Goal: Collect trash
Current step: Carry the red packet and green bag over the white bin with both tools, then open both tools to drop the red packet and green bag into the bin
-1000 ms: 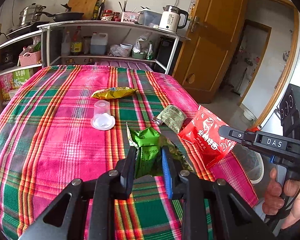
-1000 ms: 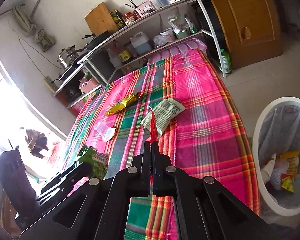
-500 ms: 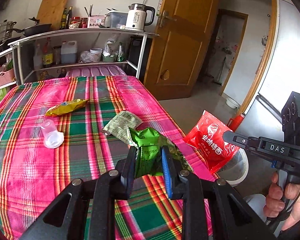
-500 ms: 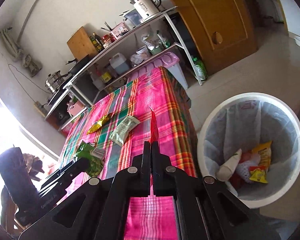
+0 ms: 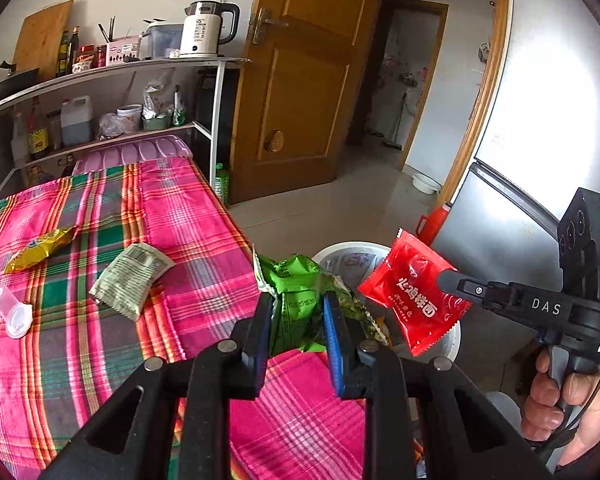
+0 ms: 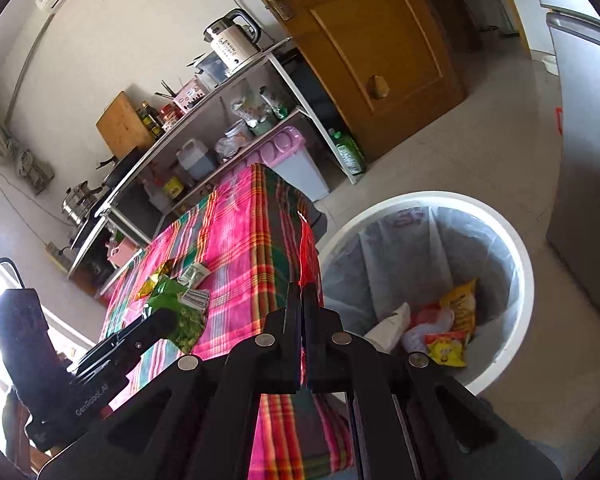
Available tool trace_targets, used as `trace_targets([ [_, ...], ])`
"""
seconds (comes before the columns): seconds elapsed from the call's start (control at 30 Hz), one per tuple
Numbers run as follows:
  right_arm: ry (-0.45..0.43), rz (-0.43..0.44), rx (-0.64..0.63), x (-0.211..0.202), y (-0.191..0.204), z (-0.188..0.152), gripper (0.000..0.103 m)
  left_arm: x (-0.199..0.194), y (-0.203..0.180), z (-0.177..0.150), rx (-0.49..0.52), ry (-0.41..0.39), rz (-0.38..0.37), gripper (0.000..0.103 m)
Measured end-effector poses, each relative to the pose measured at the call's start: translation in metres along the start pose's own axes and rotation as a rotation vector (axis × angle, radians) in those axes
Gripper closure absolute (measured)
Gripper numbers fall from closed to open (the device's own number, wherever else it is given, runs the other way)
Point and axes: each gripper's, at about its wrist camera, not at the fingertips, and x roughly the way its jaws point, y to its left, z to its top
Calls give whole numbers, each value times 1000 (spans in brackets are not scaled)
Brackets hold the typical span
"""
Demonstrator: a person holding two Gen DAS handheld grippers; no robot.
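Glossy red packet [image 5: 414, 298], woven tablecloth [image 5: 188, 216]

My left gripper [image 5: 298, 312] points forward and downward, its jaws set partly apart with the pads [image 5: 263, 320] pressing on both sides of a crumpled green wrapper [image 5: 300, 292]. My right gripper [image 6: 302, 294] tilts down the same way, its jaws pressed tight together, pinching a red packet [image 6: 309, 256] by its edge. My right hand [image 5: 568, 408] curls around that gripper's handle, fingers wrapped at the front.
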Motion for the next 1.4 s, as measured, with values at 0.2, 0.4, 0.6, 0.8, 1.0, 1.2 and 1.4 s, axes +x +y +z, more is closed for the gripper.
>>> trace_targets([
  [0.2,-2,-28,28,-2,-22,-1,102,19,-16,0,15,30,-28,78],
  [0.4,8,-48,50,0,-38,-3,102,39,-33,1,39,57,-55,77],
  [0.6,26,-75,69,4,-54,-5,100,61,-46,-1,62,92,-73,76],
  [0.8,36,-112,75,9,-64,-6,97,82,-55,-3,73,130,-80,74],
  [1.0,16,-116,80,3,-67,-5,88,88,-54,-5,56,148,-92,67],
  [1.2,-9,-106,47,-6,-54,-4,88,74,-52,-4,47,120,-96,67],
  [1.4,-52,-102,-41,-19,-26,-5,88,50,-43,-3,38,79,-91,67],
])
